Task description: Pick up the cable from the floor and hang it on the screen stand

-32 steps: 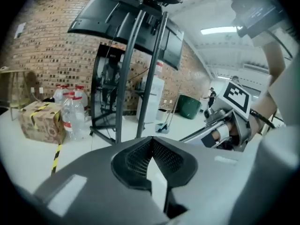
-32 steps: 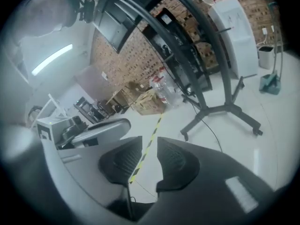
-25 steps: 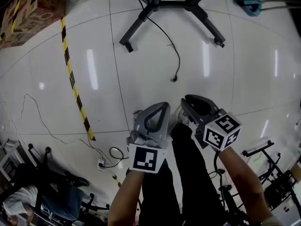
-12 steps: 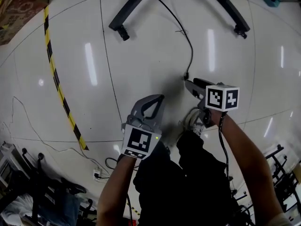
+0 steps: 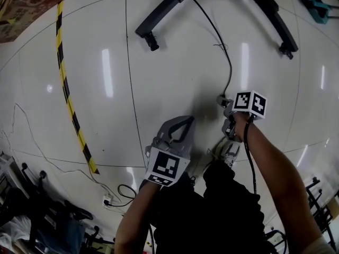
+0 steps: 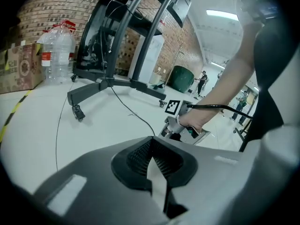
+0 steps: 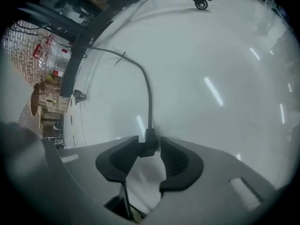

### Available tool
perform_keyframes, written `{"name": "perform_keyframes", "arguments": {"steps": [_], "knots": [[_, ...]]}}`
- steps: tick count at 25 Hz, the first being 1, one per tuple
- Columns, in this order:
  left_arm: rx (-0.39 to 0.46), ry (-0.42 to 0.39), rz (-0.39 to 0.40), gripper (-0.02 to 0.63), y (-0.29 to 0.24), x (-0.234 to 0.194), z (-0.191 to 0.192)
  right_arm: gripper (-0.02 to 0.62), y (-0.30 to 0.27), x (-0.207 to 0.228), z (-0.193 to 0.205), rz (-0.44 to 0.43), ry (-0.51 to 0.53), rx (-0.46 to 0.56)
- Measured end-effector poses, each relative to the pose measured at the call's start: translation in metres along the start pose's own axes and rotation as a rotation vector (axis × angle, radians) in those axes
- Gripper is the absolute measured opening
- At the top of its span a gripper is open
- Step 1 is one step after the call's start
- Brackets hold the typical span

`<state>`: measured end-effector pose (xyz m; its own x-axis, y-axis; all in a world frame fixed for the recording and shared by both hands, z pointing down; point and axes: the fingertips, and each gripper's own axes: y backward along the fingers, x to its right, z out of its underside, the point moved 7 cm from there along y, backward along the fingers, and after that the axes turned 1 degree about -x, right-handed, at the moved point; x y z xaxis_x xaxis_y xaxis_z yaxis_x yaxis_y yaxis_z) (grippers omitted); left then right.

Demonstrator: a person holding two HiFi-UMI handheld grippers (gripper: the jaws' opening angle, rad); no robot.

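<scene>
In the right gripper view the black cable (image 7: 149, 93) runs down the middle of the frame across the glossy white floor (image 7: 225, 69). It ends in a plug (image 7: 148, 147) lying between the tips of the right gripper (image 7: 149, 142). Those jaws stand apart and have just been closing in on the plug, which nearly fills the gap; no firm pinch shows.

In the head view the same cable trails from the screen stand (image 5: 164, 12) at the top edge and curves down to right of centre, where it reaches the right gripper. The left gripper (image 6: 152, 143), low and centre-left in the head view, is well apart from the cable, with its jaws together on nothing.

At upper left of the left gripper view a large clear water bottle (image 6: 58, 50) wears a red band. A cardboard box (image 6: 16, 67) beside it carries print. Both are too small to read. Black-and-yellow hazard tape (image 5: 66, 89) crosses the floor at left of the head view.
</scene>
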<state>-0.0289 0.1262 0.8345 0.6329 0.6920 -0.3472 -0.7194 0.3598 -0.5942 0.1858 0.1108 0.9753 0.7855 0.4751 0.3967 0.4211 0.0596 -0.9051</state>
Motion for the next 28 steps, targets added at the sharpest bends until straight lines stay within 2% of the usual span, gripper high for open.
{"name": "perform_keyframes", "arguments": {"steps": [2, 5, 7, 10, 12, 17, 21, 24, 28], "knots": [[-0.015, 0.014, -0.006, 0.020, 0.004, 0.000, 0.006, 0.124, 0.001, 0.004, 0.001, -0.076, -0.017, 0.000], [-0.024, 0.036, -0.025, 0.020, 0.013, -0.001, 0.005, 0.123, 0.014, 0.000, 0.004, -0.256, -0.019, -0.012], [-0.023, 0.045, -0.047, 0.020, 0.022, -0.004, -0.002, 0.123, 0.034, -0.018, 0.011, -0.422, 0.001, -0.046], [-0.019, 0.081, -0.087, 0.020, 0.043, -0.006, -0.018, 0.123, 0.085, -0.063, 0.037, -0.718, 0.008, -0.093], [-0.004, 0.116, -0.118, 0.020, 0.060, -0.002, -0.039, 0.123, 0.129, -0.092, 0.052, -0.821, 0.049, -0.099], [0.132, 0.173, -0.153, 0.020, 0.122, 0.031, -0.128, 0.123, 0.255, -0.164, 0.078, -0.860, 0.298, -0.058], [0.226, 0.198, -0.158, 0.020, 0.172, 0.060, -0.215, 0.123, 0.349, -0.227, 0.082, -0.834, 0.526, 0.051], [0.301, 0.161, -0.177, 0.020, 0.214, 0.083, -0.284, 0.123, 0.417, -0.266, 0.084, -0.807, 0.677, 0.168], [0.397, 0.078, -0.183, 0.020, 0.278, 0.116, -0.371, 0.123, 0.508, -0.315, 0.094, -0.834, 0.839, 0.259]]}}
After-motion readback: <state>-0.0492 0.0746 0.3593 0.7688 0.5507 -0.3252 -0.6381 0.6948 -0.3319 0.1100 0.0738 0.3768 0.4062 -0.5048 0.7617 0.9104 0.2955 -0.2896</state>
